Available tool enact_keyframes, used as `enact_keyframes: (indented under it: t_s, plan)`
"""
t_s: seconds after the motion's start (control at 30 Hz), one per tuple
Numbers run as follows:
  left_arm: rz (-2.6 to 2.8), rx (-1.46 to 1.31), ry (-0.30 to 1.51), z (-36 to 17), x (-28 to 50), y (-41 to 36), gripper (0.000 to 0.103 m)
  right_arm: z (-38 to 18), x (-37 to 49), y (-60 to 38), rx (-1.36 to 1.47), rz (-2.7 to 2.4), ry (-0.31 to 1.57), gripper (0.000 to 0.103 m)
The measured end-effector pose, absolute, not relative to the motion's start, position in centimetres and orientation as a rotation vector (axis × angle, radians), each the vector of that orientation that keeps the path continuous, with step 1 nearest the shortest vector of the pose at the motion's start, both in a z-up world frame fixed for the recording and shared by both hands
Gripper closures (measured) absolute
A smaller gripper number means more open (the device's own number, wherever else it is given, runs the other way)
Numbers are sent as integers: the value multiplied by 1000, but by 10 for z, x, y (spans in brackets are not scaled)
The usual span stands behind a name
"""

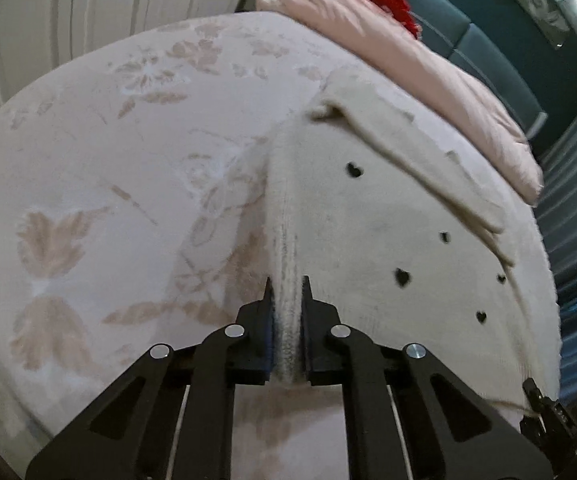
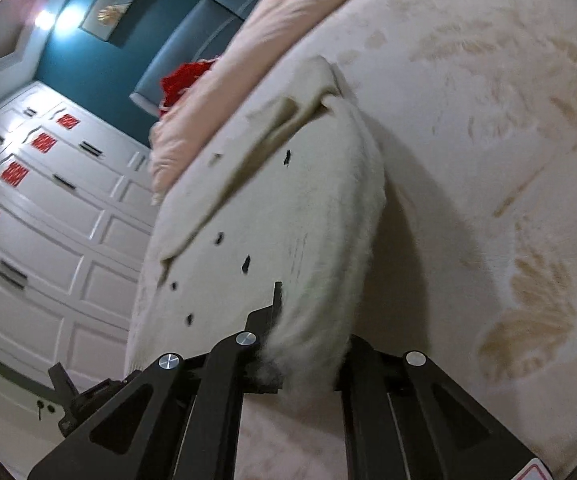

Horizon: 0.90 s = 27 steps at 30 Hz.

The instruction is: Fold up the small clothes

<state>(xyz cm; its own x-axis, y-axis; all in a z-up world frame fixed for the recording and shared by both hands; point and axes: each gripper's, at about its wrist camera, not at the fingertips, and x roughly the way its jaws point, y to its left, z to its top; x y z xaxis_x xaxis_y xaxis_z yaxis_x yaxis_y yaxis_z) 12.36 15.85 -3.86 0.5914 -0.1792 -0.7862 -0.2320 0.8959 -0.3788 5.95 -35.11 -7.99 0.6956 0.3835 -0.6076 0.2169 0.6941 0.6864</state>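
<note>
Left gripper [image 1: 287,312] is clamped shut on the near edge of the cream sweater [image 1: 388,216] — the fuzzy hem is pinched between both pads. The garment runs away from the jaws, long axis pointing toward the pink blanket [image 1: 408,64], a sleeve folded across its far side. Right gripper [image 2: 308,320] is also closed on the same edge, fabric bunched over its right finger; its tip shows at the lower right corner of the left view, so both hands sit about equally near. Likely next: carry that edge forward over the body. Surface is a pale leaf-patterned bedspread [image 1: 128,168] — teal headboard [image 1: 488,28] behind, white wardrobe [image 2: 48,208] off to the side.
</note>
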Motion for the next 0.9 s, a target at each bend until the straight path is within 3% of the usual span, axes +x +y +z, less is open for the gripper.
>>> enact_keyframes:
  t_s: [0.17,0.3,0.33,0.4,0.43,0.47,0.5,0.53,0.57,0.73,0.9]
  plan:
    - [-18,-429,964,-19,88,161,97,-62,21,-360,825,118,835,97]
    - [-29,-429,1019,-40,79,163,96,-77,10,-368,810,87,924,97]
    - [-17,-439,1037,-53,83,164,92,-83,13,-370,797,75,948,92]
    - [14,-489,1061,-72,90,169,81,-96,20,-369,766,26,993,89]
    - [24,-520,1050,-73,92,171,74,-99,23,-370,764,7,999,81]
    - [28,-544,1028,-72,92,173,59,-101,25,-372,773,-6,989,62]
    - [47,-534,1004,-67,94,171,48,-101,27,-373,783,-12,972,54]
    - [74,-505,996,-63,96,169,22,-100,31,-373,795,-3,947,45]
    - [96,-471,983,-59,99,165,9,-101,34,-372,789,-3,942,40]
    - [83,-433,1078,-77,126,150,9,-104,60,-344,653,-25,951,23]
    - [105,-337,1090,-83,137,133,11,-106,73,-336,633,-21,941,26]
